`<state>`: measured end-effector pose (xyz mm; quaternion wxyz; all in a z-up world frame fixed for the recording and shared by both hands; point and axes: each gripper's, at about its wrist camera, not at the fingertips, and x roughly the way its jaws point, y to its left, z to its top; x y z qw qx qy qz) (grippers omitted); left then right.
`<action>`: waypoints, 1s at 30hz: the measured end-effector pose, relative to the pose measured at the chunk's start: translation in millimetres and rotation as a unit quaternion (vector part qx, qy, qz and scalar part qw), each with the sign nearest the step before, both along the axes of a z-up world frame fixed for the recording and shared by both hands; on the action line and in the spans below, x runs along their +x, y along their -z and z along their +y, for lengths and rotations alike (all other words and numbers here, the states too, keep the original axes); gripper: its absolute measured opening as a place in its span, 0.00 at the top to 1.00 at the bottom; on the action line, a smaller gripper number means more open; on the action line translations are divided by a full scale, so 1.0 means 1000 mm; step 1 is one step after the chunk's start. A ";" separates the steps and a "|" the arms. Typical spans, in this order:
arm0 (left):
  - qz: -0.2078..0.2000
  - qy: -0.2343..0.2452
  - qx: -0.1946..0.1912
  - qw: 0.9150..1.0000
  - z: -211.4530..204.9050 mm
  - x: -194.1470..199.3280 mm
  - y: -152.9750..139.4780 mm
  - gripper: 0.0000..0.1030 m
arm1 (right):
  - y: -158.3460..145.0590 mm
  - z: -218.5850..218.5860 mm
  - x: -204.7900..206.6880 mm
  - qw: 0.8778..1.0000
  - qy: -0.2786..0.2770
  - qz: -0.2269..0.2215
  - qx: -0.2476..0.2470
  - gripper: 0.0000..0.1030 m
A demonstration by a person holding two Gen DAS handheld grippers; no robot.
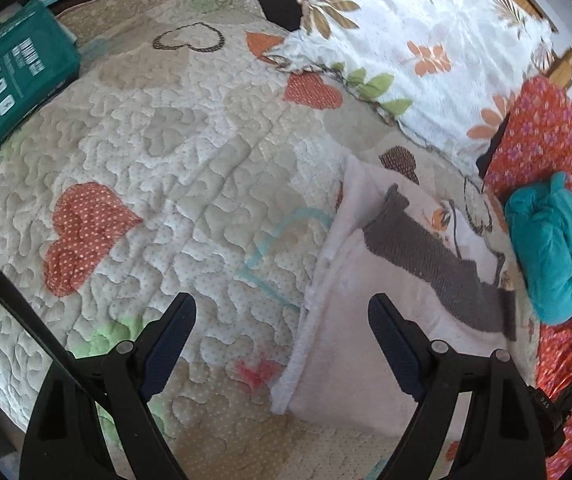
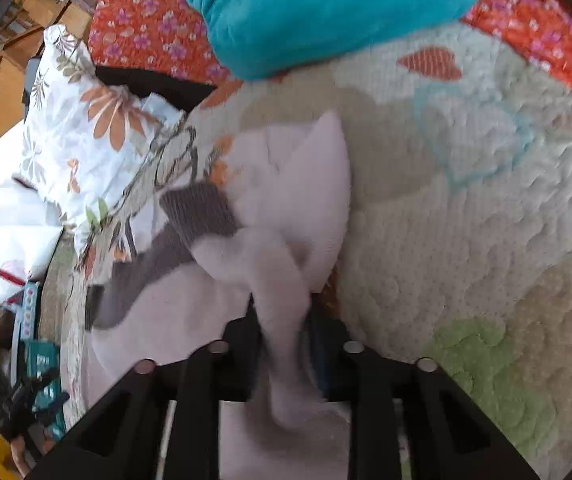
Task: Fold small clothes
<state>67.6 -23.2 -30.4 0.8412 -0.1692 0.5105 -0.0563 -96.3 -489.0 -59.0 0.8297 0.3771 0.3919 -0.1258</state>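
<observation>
The right gripper (image 2: 282,320) is clenched on a bunched ridge of the pale pink fleece garment (image 2: 286,200), the soft cloth squeezed between its pads and rising ahead of them in a pointed, lifted flap. Just left of that flap runs the garment's grey ribbed band (image 2: 202,212), and behind the claw, toward the camera, more of the pink cloth lies flat on the quilted heart bedspread (image 2: 465,220). Further ahead of the claw sits a rolled teal cloth (image 2: 325,8) on a red flowered fabric (image 2: 142,28); off to the left is a flower-print pillow (image 2: 86,128).

The left gripper (image 1: 282,332) stands wide, with nothing between its jaws. It hovers over the bedspread with its right finger above the near edge of the same garment (image 1: 337,320), whose thick folded hem (image 1: 301,340) lies between the two fingers. The green printed box (image 1: 10,80) lies well off to its left.

The fleece looks light, limp and thick; it will sag and crease wherever it is not supported, but should not slip from the pads. A corner or the hem edge seems the best hold, with the free claw taking the opposite corner so the fold lands square.
</observation>
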 end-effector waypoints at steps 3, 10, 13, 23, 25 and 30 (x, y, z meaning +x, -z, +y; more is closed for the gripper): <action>-0.003 -0.018 -0.017 1.000 0.015 0.000 -0.005 0.16 | -0.028 0.014 0.009 1.000 0.000 -0.009 -0.018 0.85; -0.016 -0.053 -0.054 0.997 0.047 -0.002 -0.018 0.16 | -0.089 0.114 0.064 0.991 -0.100 -0.037 -0.078 0.89; -0.026 -0.063 -0.053 0.996 0.059 -0.003 -0.024 0.16 | -0.095 0.167 0.097 0.986 -0.143 -0.046 -0.074 0.89; -0.040 -0.098 -0.060 0.993 0.091 -0.002 -0.034 0.16 | -0.031 0.282 0.164 0.971 -0.228 0.013 -0.075 0.89; -0.039 -0.098 -0.062 0.992 0.091 -0.002 -0.033 0.16 | -0.024 0.286 0.169 0.972 -0.223 0.017 -0.069 0.89; -0.036 -0.093 -0.055 0.993 0.089 0.001 -0.031 0.16 | -0.030 0.301 0.178 0.970 -0.234 0.004 -0.070 0.89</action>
